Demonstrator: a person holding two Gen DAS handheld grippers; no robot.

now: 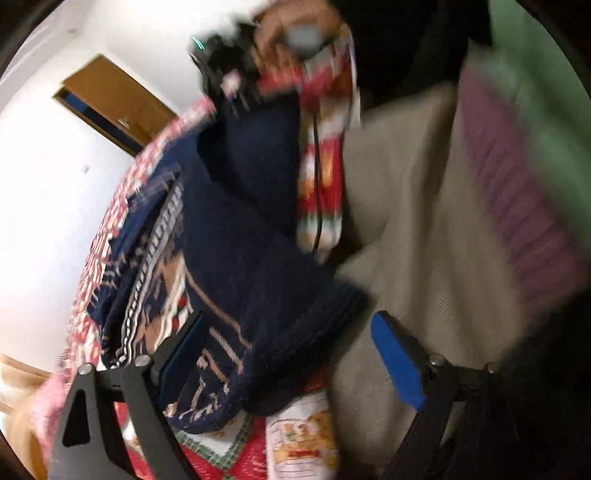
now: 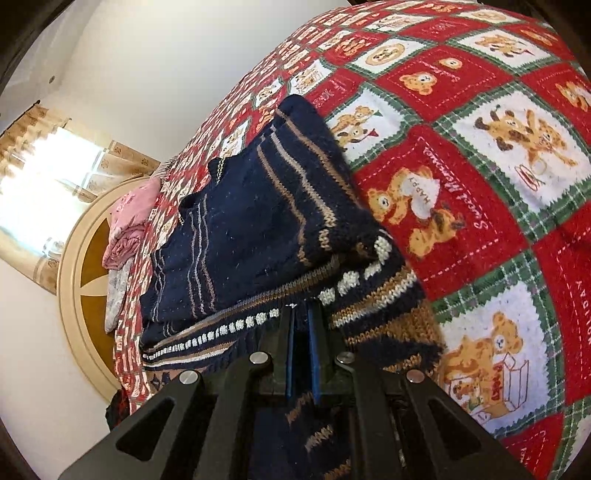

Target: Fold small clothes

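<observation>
A navy knitted sweater [image 2: 251, 229] with tan and white stripes lies partly folded on the bed. My right gripper [image 2: 301, 314] is shut on its patterned near edge, and knit shows between the blue pads. The left wrist view is blurred. There the sweater [image 1: 251, 258] hangs and bunches, and its lower part sits between the fingers of my left gripper [image 1: 291, 354]. That gripper is open, with its blue pads [image 1: 399, 362] standing wide apart and not pressing the knit. At the top, a hand [image 1: 291, 22] holds the right gripper's dark body [image 1: 221, 62].
A red, white and green teddy-bear quilt [image 2: 461, 184] covers the bed. Folded pink and grey clothes [image 2: 125, 225] are stacked by the round cream headboard [image 2: 70, 280]. A person's beige trousers [image 1: 424, 221] and a pink striped cloth [image 1: 517, 192] fill the right of the left wrist view.
</observation>
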